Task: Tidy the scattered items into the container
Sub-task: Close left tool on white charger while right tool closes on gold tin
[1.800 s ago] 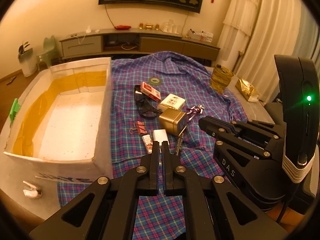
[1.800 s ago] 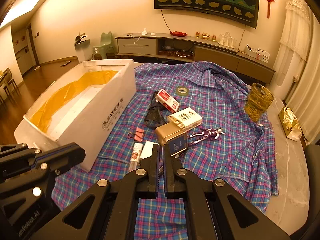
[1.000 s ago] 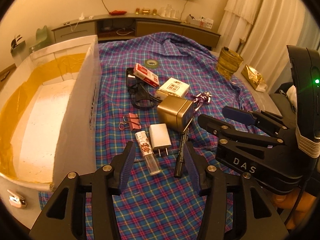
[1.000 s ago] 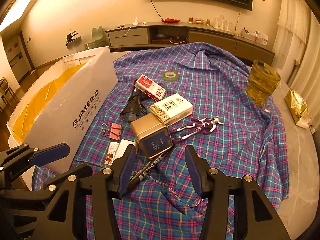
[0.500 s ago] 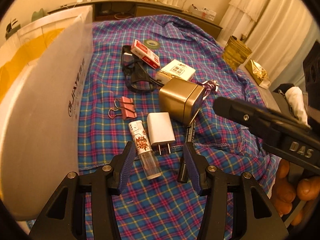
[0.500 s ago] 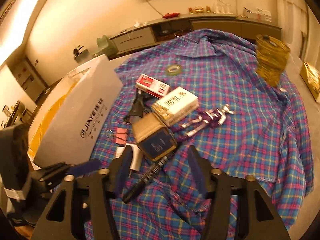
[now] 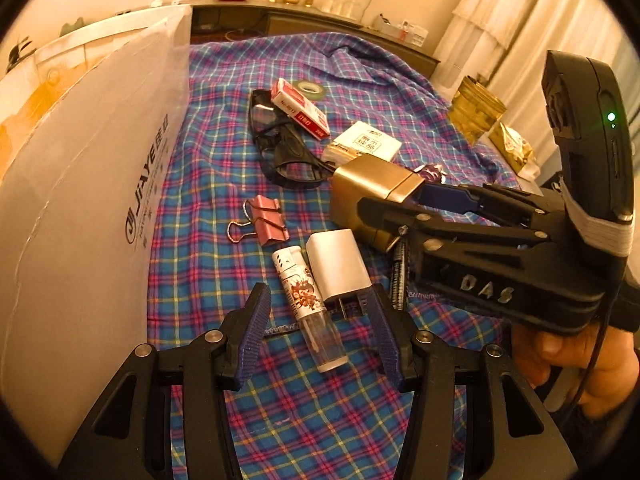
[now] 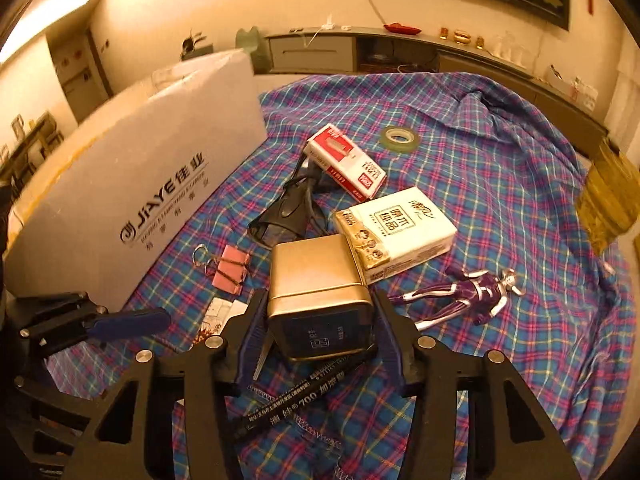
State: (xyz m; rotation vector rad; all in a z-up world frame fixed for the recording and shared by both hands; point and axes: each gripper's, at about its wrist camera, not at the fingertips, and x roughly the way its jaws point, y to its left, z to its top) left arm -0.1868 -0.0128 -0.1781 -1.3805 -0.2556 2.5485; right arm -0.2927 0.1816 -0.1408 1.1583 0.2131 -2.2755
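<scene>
White box at left reads "JiAYE"; its inside shows in neither view. Right gripper, jaws just closing, brackets the gold tin at centre frame; contact unclear. Only the right view shows the purple figure. Left gripper gapes around charger and lighter, lower centre.
</scene>
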